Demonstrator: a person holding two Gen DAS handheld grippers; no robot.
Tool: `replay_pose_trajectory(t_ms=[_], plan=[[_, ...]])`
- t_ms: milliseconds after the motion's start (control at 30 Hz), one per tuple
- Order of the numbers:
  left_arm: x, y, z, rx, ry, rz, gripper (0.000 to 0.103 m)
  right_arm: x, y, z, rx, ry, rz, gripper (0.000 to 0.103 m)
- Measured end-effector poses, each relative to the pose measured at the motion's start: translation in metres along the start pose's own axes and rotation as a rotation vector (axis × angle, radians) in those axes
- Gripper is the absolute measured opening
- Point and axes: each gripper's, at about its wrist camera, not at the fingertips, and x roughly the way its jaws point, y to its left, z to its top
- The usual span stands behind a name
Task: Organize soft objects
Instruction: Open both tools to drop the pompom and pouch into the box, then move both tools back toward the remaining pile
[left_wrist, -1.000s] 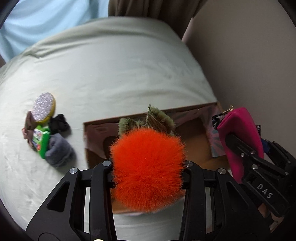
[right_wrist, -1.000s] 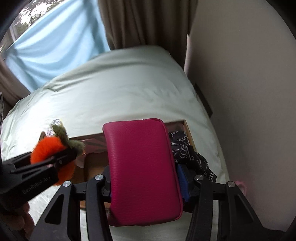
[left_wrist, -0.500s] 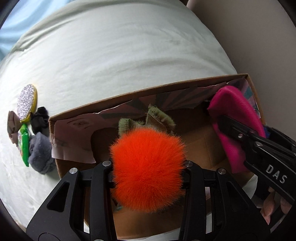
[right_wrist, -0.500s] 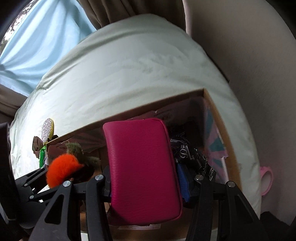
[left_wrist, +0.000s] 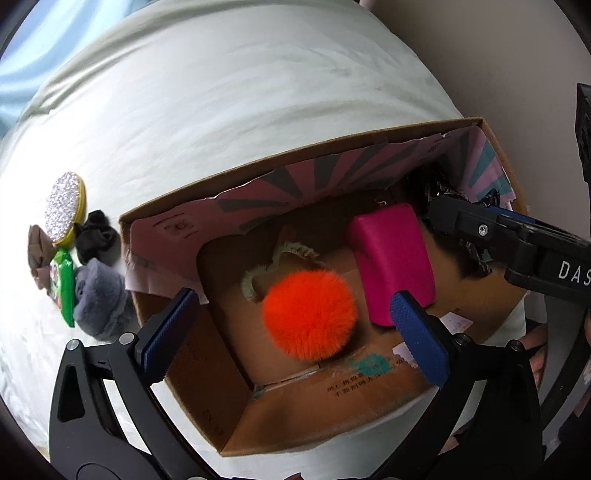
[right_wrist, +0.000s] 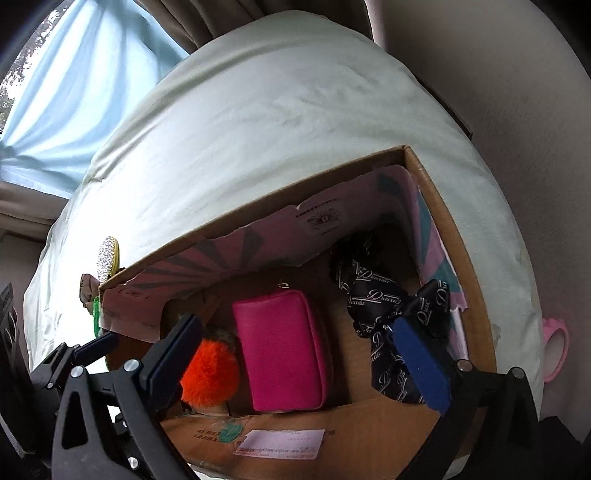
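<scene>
An open cardboard box (left_wrist: 207, 373) (right_wrist: 436, 206) sits on the pale green bed. Inside lie an orange pom-pom (left_wrist: 309, 314) (right_wrist: 208, 371) with an olive ribbon, a magenta pouch (left_wrist: 393, 258) (right_wrist: 282, 349) and a black printed ribbon bow (right_wrist: 391, 306). My left gripper (left_wrist: 295, 332) is open and empty above the pom-pom. My right gripper (right_wrist: 303, 365) is open and empty above the pouch; it also shows in the left wrist view (left_wrist: 517, 240).
Left of the box on the bed lie a glittery yellow disc (left_wrist: 64, 206), a black sock (left_wrist: 96, 236), a grey sock bundle (left_wrist: 99, 299), a green packet (left_wrist: 64, 291) and a brown cloth (left_wrist: 38, 251). A pink ring (right_wrist: 556, 349) lies right of the box. A wall stands on the right.
Both grippers have opened over the box. The pom-pom has left the left gripper and the pouch the right; both now lie on the box floor.
</scene>
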Motion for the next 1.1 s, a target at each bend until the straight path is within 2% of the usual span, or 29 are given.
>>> replay_pose_trajectory(t_ms=[200, 500, 733, 933, 1100], plan=[[-0.025, 0.001, -0.005, -0.030, -0.040, -0.020, 0.103, -0.015, 0.005, -0.004, -0.016, -0.026, 0.003, 0.103], [-0.096, 0.006, -0.026, -0.048, -0.142, -0.011, 0.103, -0.072, 0.026, -0.023, -0.067, -0.085, 0.008, 0.103], [-0.167, 0.027, -0.049, -0.072, -0.253, -0.011, 0.103, -0.135, 0.072, -0.042, -0.175, -0.183, -0.026, 0.103], [-0.234, 0.063, -0.081, -0.126, -0.377, 0.001, 0.103, -0.182, 0.121, -0.061, -0.263, -0.284, -0.022, 0.103], [-0.289, 0.107, -0.120, -0.173, -0.479, 0.042, 0.103, -0.214, 0.172, -0.084, -0.344, -0.367, -0.019, 0.103]])
